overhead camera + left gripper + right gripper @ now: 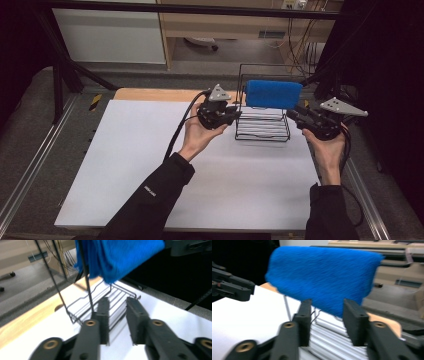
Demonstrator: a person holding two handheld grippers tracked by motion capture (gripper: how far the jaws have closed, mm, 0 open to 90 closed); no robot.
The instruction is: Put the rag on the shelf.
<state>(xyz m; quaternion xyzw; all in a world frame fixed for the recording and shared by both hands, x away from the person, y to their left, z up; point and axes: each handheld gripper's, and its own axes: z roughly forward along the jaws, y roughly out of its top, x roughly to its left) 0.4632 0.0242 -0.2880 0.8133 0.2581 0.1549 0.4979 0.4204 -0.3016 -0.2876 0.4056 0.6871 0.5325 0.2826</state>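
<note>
A white table (150, 165) is set on grey floor (30, 130); a wooden cabinet (220, 22) is seen far behind, with dark surroundings at both sides.

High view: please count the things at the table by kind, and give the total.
Blue cloth: 1
Black wire rack: 1
Hand-held grippers, left and right: 2
White table sheet: 1
Total: 5

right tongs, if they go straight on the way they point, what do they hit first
Most likely the blue cloth draped over the wire rack: it hangs right ahead of the open right tongs, though the remaining gap is hard to judge.
</note>
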